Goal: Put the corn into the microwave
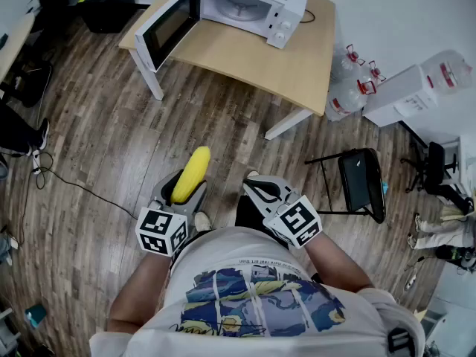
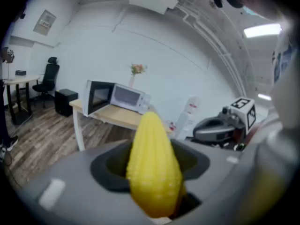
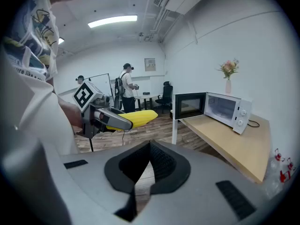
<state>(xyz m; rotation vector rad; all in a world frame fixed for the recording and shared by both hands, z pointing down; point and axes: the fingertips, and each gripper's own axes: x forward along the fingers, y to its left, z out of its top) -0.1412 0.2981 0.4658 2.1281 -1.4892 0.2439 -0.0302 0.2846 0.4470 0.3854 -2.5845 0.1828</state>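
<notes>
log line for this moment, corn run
left gripper: shut on corn | right gripper: shut, empty | microwave: on table, door open, empty | corn not yet inside

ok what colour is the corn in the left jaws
Yellow corn, clearest in the left gripper view.

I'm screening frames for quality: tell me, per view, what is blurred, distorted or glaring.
Head view: sharp and evenly lit, microwave clear. Left gripper view: fisheye curve, dark corners, soft all over, corn close up and blurry. Right gripper view: fisheye too, ceiling light glares, microwave crisp.
</notes>
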